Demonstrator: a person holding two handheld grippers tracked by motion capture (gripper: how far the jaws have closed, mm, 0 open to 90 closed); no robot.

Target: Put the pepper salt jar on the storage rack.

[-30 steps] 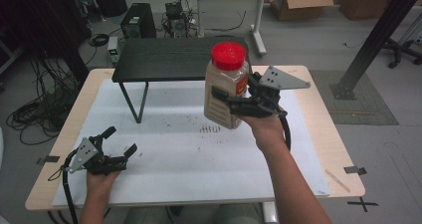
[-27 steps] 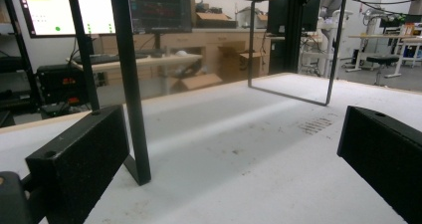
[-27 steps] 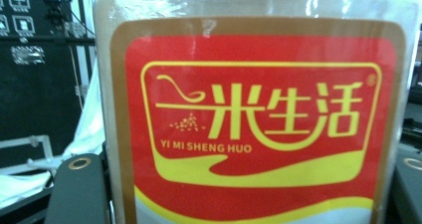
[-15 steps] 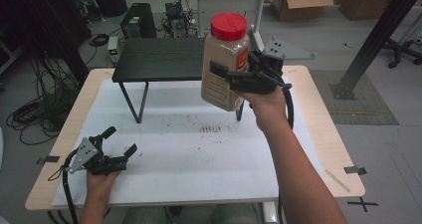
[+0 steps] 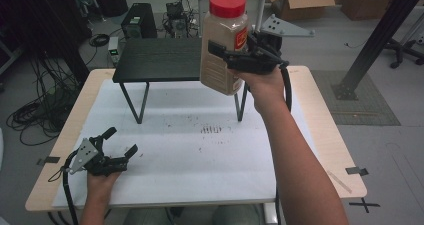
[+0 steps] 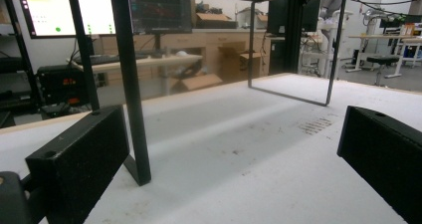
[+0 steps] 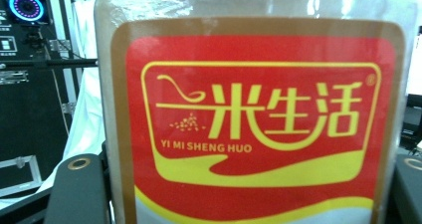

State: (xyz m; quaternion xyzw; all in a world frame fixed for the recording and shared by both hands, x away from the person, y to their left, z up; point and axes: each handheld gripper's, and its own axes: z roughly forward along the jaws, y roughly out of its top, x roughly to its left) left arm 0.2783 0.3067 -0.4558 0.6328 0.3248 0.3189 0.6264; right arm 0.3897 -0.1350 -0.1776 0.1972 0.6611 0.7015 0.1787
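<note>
Jar (image 5: 224,45): upright, red lid up, held high over the black stand (image 5: 159,60).
Right gripper (image 5: 235,60): level, fingers clamped on jar.
Left gripper (image 5: 120,144): resting on tabletop (image 5: 310,120), fingers apart.

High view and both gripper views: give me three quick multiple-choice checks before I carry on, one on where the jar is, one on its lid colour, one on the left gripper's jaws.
1. Where is the jar?
A. Lying on the white sheet
B. Held in the air in front of the black shelf
C. Standing on the floor

2. What colour is the jar's lid?
A. Red
B. Blue
C. White

3. How do the left gripper jaws stand?
A. Shut on the jar
B. Shut on a shelf leg
C. Open, with nothing between them

Answers:
1. B, the right gripper clamps the jar by its sides, well above the table.
2. A, the high view shows a red cap on top.
3. C, the left gripper view shows both jaws wide apart over the bare white sheet.
</note>
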